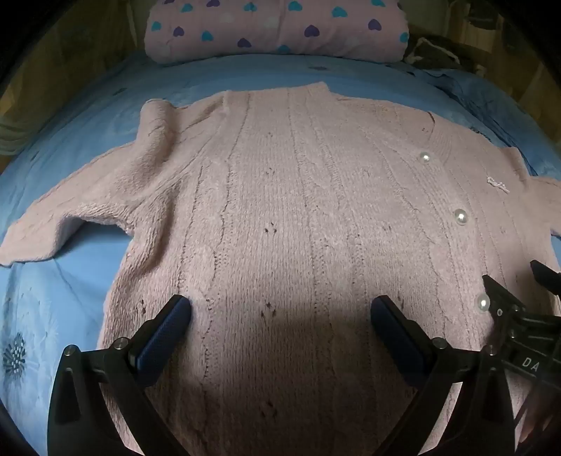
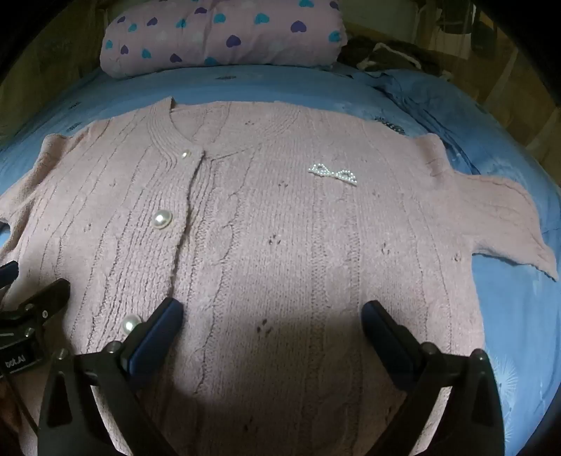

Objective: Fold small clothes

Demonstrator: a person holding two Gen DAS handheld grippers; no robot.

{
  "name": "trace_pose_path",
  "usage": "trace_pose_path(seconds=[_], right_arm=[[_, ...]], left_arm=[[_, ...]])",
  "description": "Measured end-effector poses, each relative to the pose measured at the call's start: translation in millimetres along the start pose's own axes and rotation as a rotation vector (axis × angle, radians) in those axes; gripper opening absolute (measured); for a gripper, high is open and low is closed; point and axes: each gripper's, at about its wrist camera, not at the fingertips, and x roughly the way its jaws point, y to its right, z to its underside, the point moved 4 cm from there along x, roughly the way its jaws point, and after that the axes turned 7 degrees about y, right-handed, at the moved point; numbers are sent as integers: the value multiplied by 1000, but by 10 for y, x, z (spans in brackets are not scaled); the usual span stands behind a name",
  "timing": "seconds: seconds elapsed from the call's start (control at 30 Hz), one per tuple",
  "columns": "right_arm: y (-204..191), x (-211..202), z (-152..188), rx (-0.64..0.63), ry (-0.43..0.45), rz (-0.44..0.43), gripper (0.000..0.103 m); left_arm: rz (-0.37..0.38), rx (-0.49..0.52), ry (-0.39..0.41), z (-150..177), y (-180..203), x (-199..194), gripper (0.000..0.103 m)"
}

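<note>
A small pink knit cardigan (image 1: 298, 196) with pearl buttons lies flat, face up, on a blue bed sheet (image 1: 56, 280). It also shows in the right wrist view (image 2: 280, 228), with a sparkly bow (image 2: 333, 173) on its chest. Its left sleeve (image 1: 70, 210) is bunched; its right sleeve (image 2: 498, 217) lies spread out. My left gripper (image 1: 280, 312) is open and empty just above the cardigan's lower left half. My right gripper (image 2: 273, 312) is open and empty just above the lower right half. Each gripper shows at the edge of the other's view.
A pink pillow with blue and purple hearts (image 1: 277, 28) lies at the head of the bed, also in the right wrist view (image 2: 224, 35). Crumpled blue bedding (image 2: 438, 101) and dark clutter (image 2: 385, 56) lie at the far right. Wooden boards flank the bed.
</note>
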Motion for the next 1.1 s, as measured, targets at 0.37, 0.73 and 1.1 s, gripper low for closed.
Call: trace_pose_path(seconds=[0.37,0.73,1.1], right_arm=[[-27,17,-11,2,-9,-2,103],[-5,-17,11,2,-4,3,103],[-9,-24,18,1,-3,6,103]], left_arm=[[6,-6,7,2,-41,12,89],[6,-7,6,6,-41,17,89],[5,-7,6,7,-41,17,89]])
